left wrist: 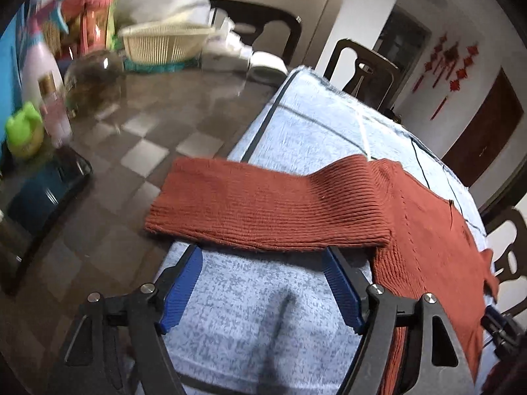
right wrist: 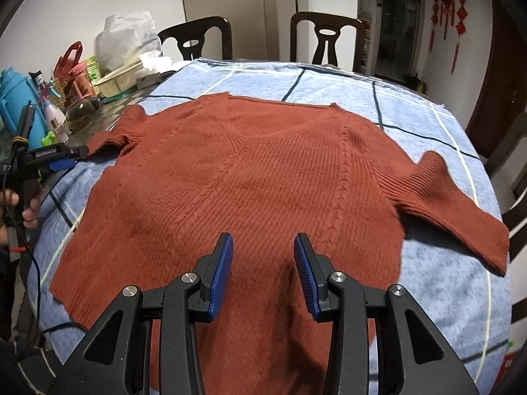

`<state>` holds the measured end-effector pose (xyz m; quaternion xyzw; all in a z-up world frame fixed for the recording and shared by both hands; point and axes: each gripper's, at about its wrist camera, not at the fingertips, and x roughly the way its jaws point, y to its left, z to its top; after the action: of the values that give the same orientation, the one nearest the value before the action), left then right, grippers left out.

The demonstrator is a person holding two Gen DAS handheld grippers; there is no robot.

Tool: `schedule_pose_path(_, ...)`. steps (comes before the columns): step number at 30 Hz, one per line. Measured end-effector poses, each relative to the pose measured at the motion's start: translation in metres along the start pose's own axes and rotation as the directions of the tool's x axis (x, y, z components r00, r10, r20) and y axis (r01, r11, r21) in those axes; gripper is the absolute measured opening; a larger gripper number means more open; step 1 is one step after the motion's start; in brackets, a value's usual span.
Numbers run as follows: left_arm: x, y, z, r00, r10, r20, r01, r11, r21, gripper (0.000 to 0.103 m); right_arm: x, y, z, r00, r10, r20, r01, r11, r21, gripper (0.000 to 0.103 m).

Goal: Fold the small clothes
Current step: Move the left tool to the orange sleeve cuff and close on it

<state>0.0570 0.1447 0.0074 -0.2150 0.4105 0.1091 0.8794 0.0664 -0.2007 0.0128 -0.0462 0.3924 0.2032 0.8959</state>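
Nearby, cream basket (left wrist: 164, 44), contents unclear

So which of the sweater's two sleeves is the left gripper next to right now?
The sleeve on the cluttered side of the table; the left gripper sits at its cuff. The other sleeve lies alone.

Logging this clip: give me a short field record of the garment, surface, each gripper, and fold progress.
garment: rust knit sweater, spread flat, front up, both sleeves out
surface: blue checked cloth over table
left gripper: open, jaws on either side of left sleeve edge, not clamped
right gripper: open, above sweater's lower middle, holding nothing
clutter: basket, bottles on bare table at left
fold progress: no fold made yet
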Motion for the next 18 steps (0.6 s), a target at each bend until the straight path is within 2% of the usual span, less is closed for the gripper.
schedule_pose_path(6,0.01,0.003,0.005,0.999,0.034,-0.007,-0.034,0.998,-0.054,0.07,0.006,-0.003,0.007,1.0,0.005,-0.005,-0.005,1.0,-0.002,0.04)
schedule_pose_path(8,0.011,0.004,0.008,0.998,0.055,-0.001,-0.055,0.996,-0.064,0.064,0.008,-0.005,0.008,1.0,0.006,-0.008,-0.006,1.0,0.001,0.04)
schedule_pose_path(9,0.011,0.004,0.009,0.997,0.073,0.002,-0.073,0.995,-0.063,0.056,0.009,-0.005,0.008,1.0,0.007,-0.009,-0.007,1.0,0.002,0.04)
schedule_pose_path(10,0.013,0.004,0.011,0.996,0.094,0.005,-0.093,0.994,-0.062,0.044,0.01,-0.006,0.009,1.0,0.009,-0.009,-0.009,1.0,0.002,0.04)
schedule_pose_path(11,0.015,0.005,0.013,0.993,0.117,0.005,-0.116,0.991,-0.062,0.037,0.01,-0.006,0.009,1.0,0.01,-0.009,-0.01,1.0,0.001,0.04)
schedule_pose_path(13,0.016,0.007,0.017,0.992,0.128,0.016,-0.127,0.99,-0.068,0.016,0.011,-0.008,0.01,1.0,0.011,-0.008,-0.011,1.0,0.003,0.04)
schedule_pose_path(14,0.017,0.008,0.019,0.992,0.124,0.018,-0.123,0.99,-0.07,0.011,0.011,-0.009,0.011,1.0,0.011,-0.008,-0.011,1.0,0.005,0.04)
schedule_pose_path(18,0.0,-0.003,0.031,0.991,0.094,0.094,-0.092,0.995,-0.027,0.009,0.01,-0.013,0.012,1.0,0.019,0.004,-0.019,1.0,0.015,0.04)
